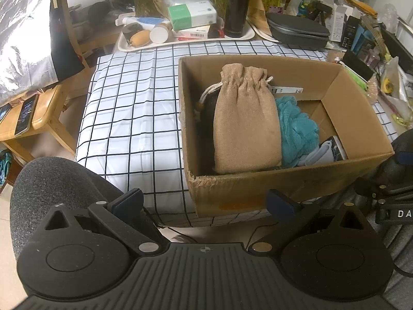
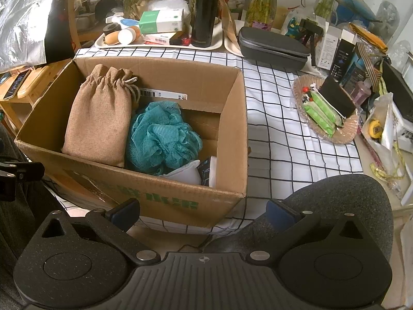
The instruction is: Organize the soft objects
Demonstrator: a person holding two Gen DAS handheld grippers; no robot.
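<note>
An open cardboard box stands on the checked tablecloth. Inside lie a tan drawstring pouch, a teal mesh bath sponge, and a white soft item beside a dark packet. My left gripper is open and empty, held back from the box's near wall. My right gripper is open and empty in front of the box's near right corner. A dark object under the pouch is mostly hidden.
A tray with a black flask, tissue box and tubes stands behind the box. A grey case and a wicker dish of packets are at right. A wooden chair stands left. The checked cloth spreads left of the box.
</note>
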